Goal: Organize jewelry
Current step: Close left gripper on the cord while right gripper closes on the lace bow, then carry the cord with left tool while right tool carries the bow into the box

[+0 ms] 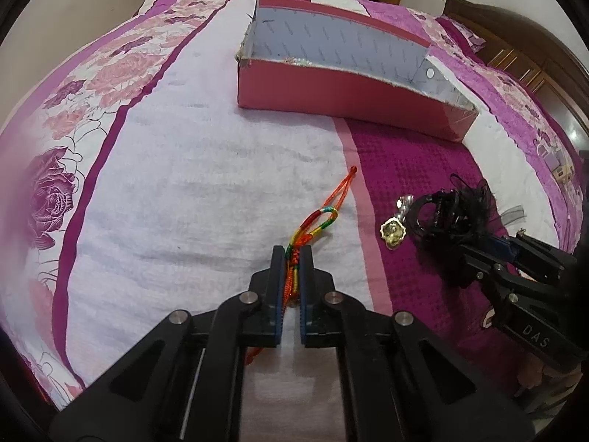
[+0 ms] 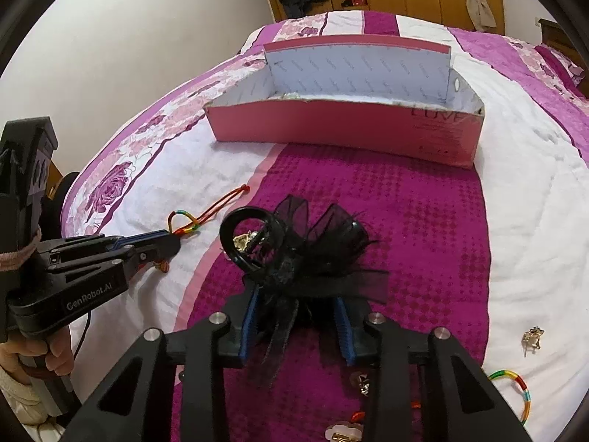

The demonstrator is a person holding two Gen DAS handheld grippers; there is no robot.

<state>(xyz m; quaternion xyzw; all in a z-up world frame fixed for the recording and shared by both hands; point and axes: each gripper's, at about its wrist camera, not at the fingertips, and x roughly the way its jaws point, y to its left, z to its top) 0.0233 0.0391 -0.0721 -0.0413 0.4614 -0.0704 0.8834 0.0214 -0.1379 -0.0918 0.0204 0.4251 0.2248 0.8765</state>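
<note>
Two hand-held grippers, cord bracelet clamped left

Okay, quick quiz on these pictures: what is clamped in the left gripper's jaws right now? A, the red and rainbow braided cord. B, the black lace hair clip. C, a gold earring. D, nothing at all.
A: in the left wrist view the left gripper has its jaws shut on the red and rainbow braided cord, whose loop trails ahead over the bedspread.
</note>
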